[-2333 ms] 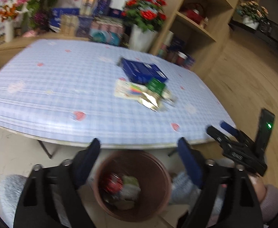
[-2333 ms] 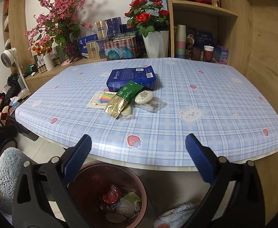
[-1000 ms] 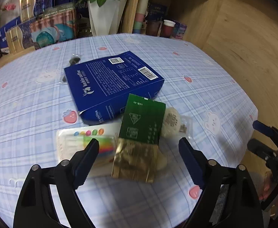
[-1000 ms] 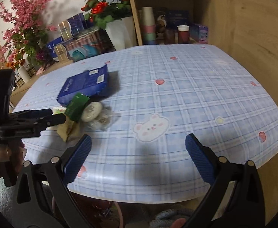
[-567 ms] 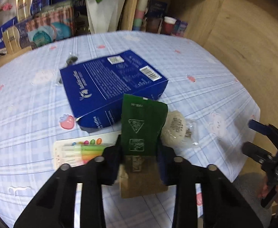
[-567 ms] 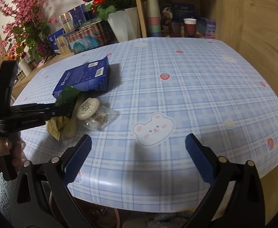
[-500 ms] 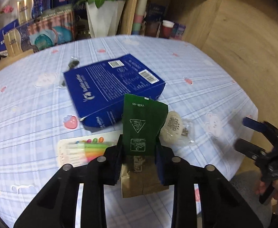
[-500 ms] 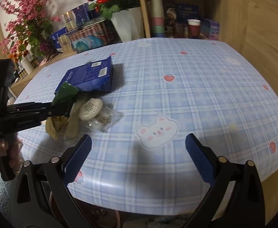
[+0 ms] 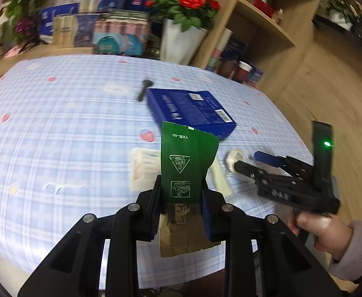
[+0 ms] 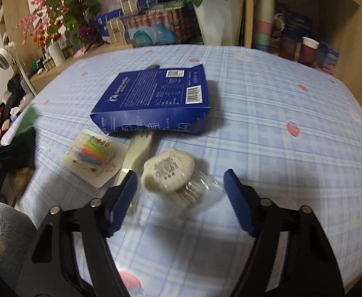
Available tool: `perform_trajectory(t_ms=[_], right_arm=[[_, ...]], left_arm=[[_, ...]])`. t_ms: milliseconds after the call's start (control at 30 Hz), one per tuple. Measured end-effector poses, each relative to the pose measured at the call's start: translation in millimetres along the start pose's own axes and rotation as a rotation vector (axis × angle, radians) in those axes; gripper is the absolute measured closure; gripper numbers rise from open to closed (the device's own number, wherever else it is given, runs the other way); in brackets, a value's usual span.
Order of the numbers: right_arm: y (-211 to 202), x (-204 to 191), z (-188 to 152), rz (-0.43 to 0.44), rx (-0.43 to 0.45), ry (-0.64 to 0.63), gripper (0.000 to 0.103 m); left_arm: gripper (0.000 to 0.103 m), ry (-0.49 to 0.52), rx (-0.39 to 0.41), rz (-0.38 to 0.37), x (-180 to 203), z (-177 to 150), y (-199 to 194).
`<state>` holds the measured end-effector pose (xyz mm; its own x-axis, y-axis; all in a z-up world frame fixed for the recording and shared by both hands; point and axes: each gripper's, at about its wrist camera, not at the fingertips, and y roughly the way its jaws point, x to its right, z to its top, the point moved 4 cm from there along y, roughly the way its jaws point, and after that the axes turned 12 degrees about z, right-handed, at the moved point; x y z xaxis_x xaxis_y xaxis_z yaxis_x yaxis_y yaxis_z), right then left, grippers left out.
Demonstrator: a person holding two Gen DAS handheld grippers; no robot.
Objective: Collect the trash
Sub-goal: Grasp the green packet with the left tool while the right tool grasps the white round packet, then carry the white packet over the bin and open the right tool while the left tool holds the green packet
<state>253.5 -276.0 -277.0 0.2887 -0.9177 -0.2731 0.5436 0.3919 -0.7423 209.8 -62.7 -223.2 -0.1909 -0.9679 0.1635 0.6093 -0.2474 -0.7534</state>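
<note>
green packet (image 9: 188, 163) now lifted off table (image 9: 57, 128)

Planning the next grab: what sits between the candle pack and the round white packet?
In the right wrist view, a pale flat stick-like piece lies between the candle pack and the round white packet, its far end reaching the blue box.

The left gripper (image 9: 181, 198) is clamped on a green packet (image 9: 187, 163), held raised and upright between its pads, while the right gripper (image 10: 181, 188) — gripped by a bare hand (image 9: 322, 230) with a pale cuff — reaches forward, jaws spread wide.
</note>
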Motion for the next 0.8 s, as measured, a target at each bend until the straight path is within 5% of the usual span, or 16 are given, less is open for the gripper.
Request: perform_trajectory(t_ms=[300, 400, 800], right_arm=[[24, -5, 3, -0.019, -0.079, -0.029, 0.038], [20, -7, 2, -0.001, -0.072, -0.022, 0.049], [-21, -27, -6, 0.028, 0.019, -0.031, 0.049]], left_arm=[[0.076, -0.055, 0.007, 0.009, -28, -15, -19], [0.076, -0.058, 0.017, 0.008, -30, -19, -25], [0.076, -0.07, 0.067, -0.003, -31, -24, -55]])
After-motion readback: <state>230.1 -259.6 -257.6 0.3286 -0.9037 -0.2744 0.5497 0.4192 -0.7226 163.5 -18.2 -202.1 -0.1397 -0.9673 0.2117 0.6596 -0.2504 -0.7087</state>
